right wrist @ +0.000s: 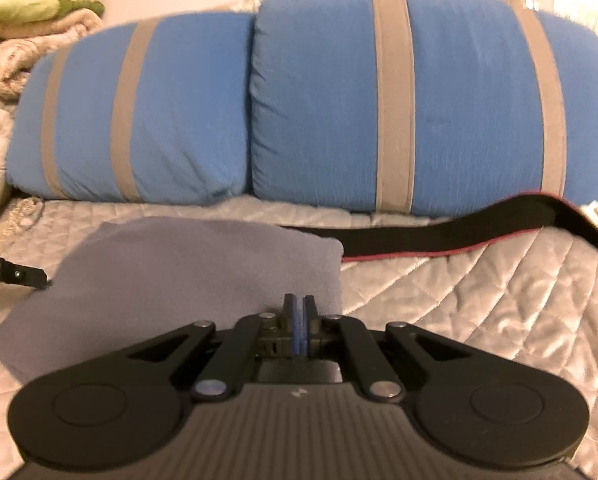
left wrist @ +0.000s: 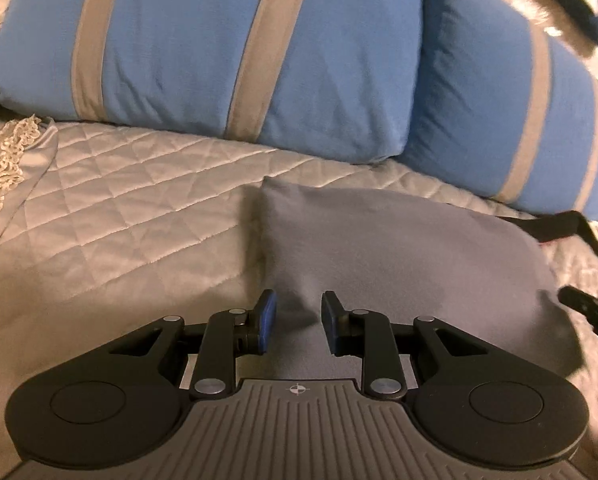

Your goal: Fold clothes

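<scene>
A grey cloth (left wrist: 399, 264) lies folded flat on the quilted bedspread (left wrist: 131, 208), just in front of two blue pillows with grey stripes (left wrist: 219, 52) propped along the head of the bed. The left hand-held gripper (left wrist: 297, 324) hovers over the near edge of the cloth with its blue-padded fingers spread and nothing between them. From the right wrist view the same grey cloth (right wrist: 187, 272) sits to the left of the right hand-held gripper (right wrist: 299, 320), whose pads are pressed together; whether a bit of the cloth's edge is caught between them I cannot tell, since the fingers cover that spot. That view also shows a long black band with a red edge (right wrist: 459, 232) stretching from the cloth's far corner toward the right, under the pillows (right wrist: 419, 100); the left view catches only a short dark end of it. A heap of green, pink and beige laundry (right wrist: 27, 12) fills the upper left corner there, while the left view alone shows a piece of cream lace trim (left wrist: 3, 168) on the bedspread.
</scene>
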`<state>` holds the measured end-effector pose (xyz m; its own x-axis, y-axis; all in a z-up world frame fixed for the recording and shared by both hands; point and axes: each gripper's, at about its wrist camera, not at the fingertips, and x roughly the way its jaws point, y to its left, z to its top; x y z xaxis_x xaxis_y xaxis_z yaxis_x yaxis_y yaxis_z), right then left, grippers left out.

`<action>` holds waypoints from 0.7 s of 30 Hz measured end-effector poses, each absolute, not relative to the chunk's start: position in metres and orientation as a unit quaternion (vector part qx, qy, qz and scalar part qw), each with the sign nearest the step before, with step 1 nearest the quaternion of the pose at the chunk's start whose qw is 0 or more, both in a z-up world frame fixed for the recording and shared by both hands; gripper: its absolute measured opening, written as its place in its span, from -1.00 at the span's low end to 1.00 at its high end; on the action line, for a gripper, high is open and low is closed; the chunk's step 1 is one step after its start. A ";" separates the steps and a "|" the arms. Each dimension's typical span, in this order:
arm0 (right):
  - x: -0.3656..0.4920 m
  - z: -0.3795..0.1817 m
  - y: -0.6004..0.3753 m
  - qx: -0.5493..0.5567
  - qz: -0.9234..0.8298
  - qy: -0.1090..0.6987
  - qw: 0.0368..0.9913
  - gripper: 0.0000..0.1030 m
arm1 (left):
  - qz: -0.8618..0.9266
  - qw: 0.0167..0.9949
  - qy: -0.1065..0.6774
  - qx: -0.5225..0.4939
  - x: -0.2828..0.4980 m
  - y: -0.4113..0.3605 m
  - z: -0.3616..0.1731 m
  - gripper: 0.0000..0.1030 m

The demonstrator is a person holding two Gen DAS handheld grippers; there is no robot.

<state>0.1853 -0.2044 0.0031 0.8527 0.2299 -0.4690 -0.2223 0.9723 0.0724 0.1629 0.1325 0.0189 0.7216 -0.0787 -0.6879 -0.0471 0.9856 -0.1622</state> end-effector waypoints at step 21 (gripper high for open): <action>0.095 -0.013 -0.187 0.007 0.115 0.247 0.962 -0.95 | -0.017 0.931 0.360 -0.057 0.077 0.094 0.020 -0.70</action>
